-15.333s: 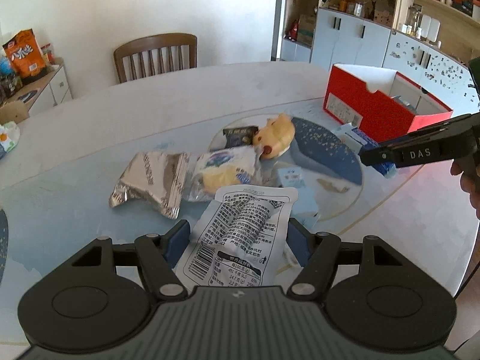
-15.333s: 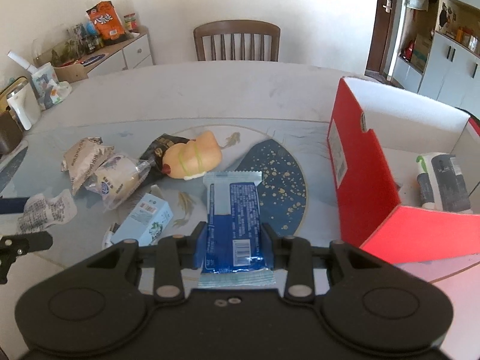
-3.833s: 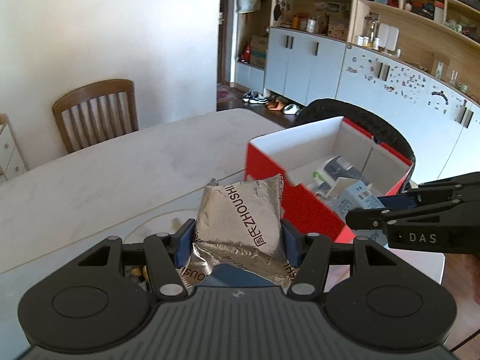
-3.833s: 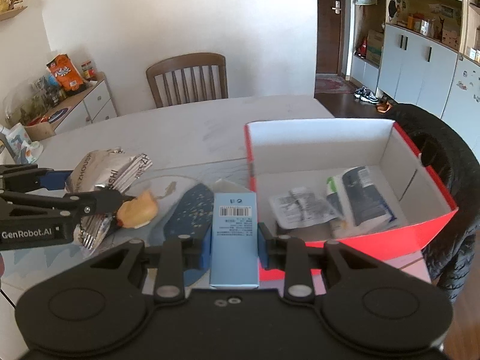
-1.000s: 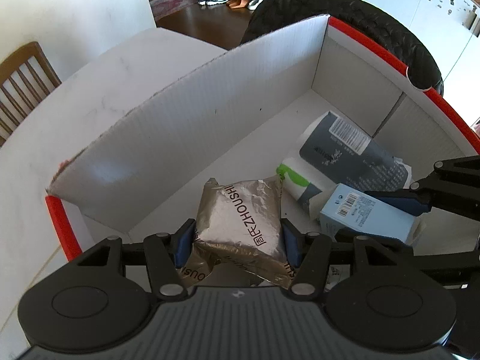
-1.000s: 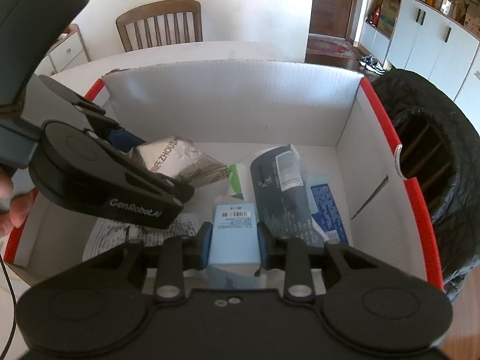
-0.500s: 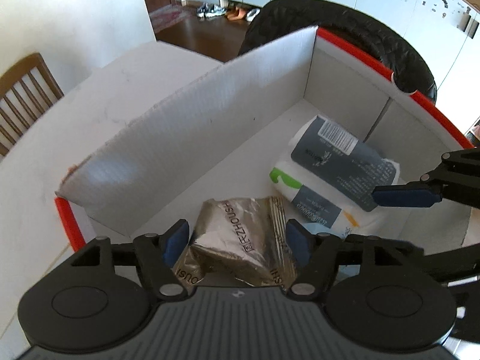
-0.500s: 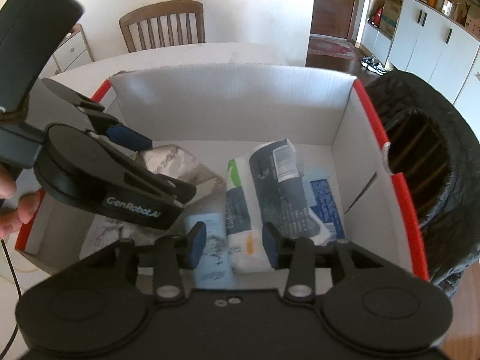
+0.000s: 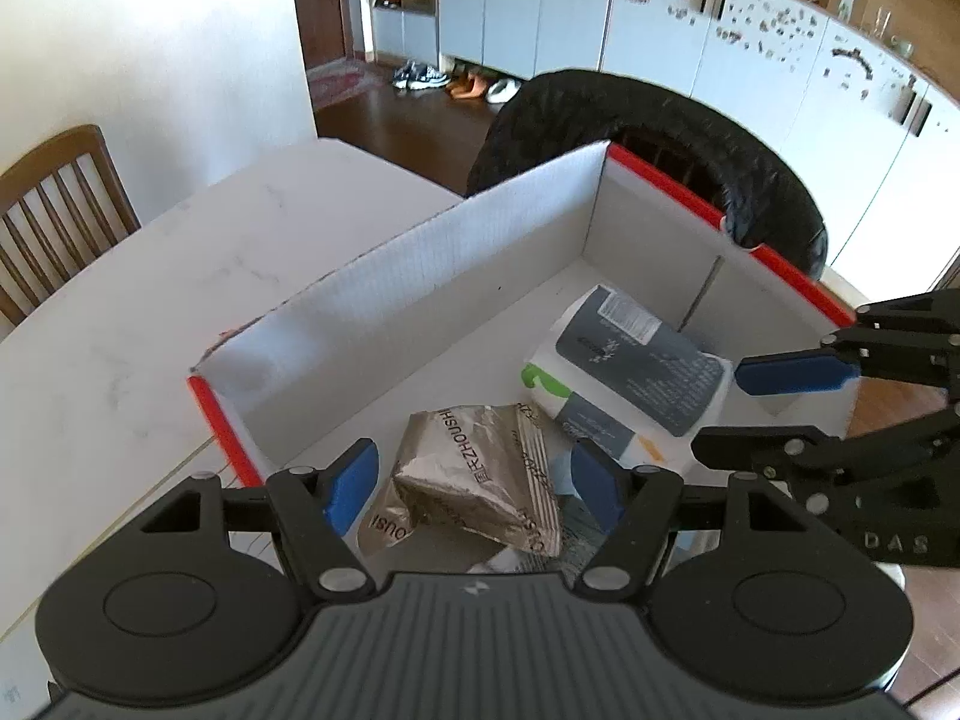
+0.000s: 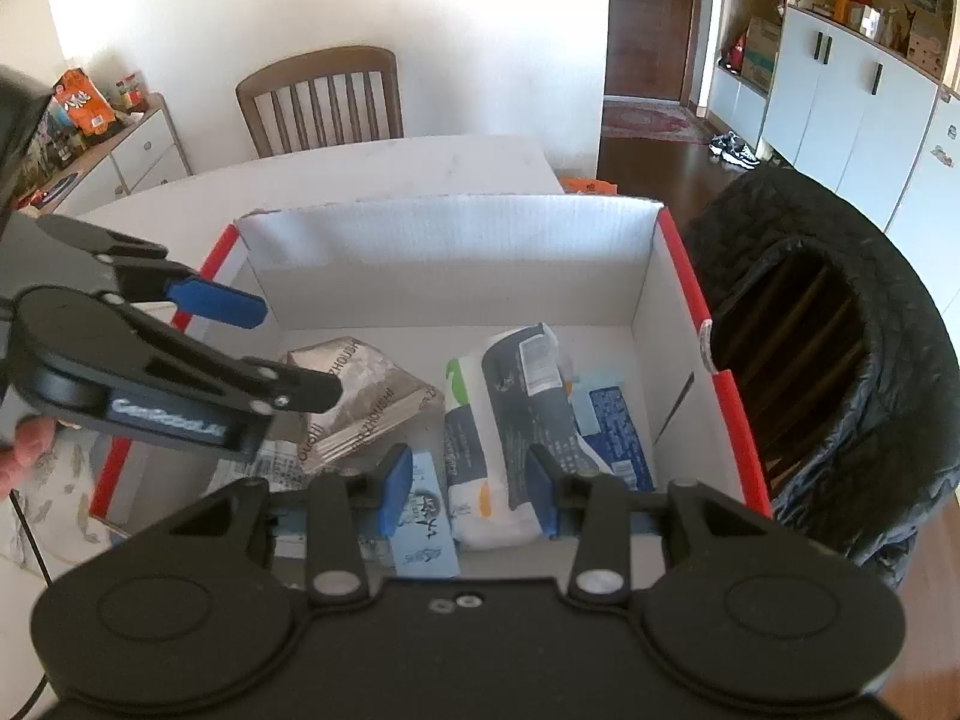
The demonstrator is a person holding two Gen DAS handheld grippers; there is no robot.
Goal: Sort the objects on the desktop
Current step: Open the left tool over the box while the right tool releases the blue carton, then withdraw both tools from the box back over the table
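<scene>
My left claw and right claw hang open, empty, over the box — the foil pack looks light, crinkly, slippery; I'd pinch its sealed edge.

Each matte black plastic gripper has blue finger pads, silver screws and round side discs. The left gripper reads "GenRobot.AI" in white; the right gripper reads "DAS".
</scene>
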